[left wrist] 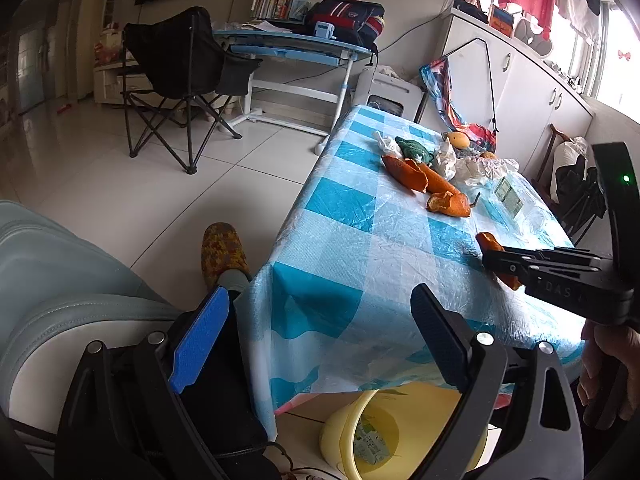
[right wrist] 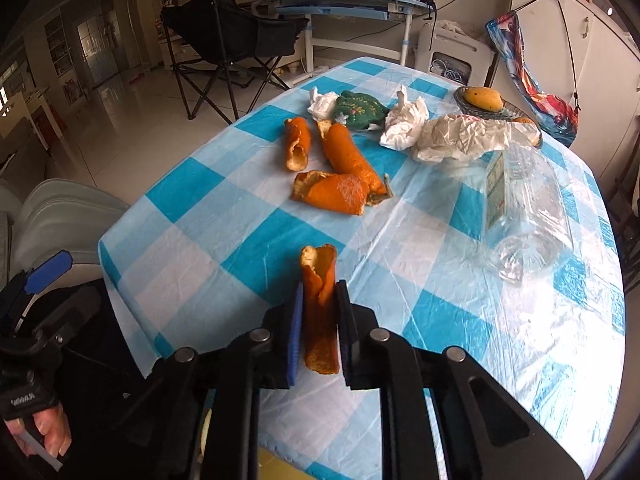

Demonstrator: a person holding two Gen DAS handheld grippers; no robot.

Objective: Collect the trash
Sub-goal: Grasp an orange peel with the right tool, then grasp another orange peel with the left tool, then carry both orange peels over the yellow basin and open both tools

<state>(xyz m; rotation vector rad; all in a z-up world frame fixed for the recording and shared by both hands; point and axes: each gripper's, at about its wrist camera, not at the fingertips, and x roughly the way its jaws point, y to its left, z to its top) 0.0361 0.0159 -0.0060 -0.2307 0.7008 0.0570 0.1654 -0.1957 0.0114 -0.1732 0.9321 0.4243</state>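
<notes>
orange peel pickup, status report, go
Right gripper shut on a curled orange peel, over the table. Left gripper open, empty, off the table edge above the yellow bin. More peels, tissues left. Nothing blocking.

Right tongs (right wrist: 319, 312): fingers nearly together, blue pad on the left finger and black pad on the right, both pressed against a strip of orange peel (right wrist: 319, 280) that stands up between them and sticks out past the tips. From the left wrist view the right tongs (left wrist: 489, 257) reach in level from the right side, held by the right hand (left wrist: 608, 364), whose fingers curl around the grip below the body.

Left tongs (left wrist: 320, 308): fingers spread wide apart, blue pad on one and black pad on the other, nothing between them. They sit low, off the near edge of the desk (left wrist: 360, 240). Left hand (right wrist: 44, 428) wraps the handle, fingernails showing.
</notes>
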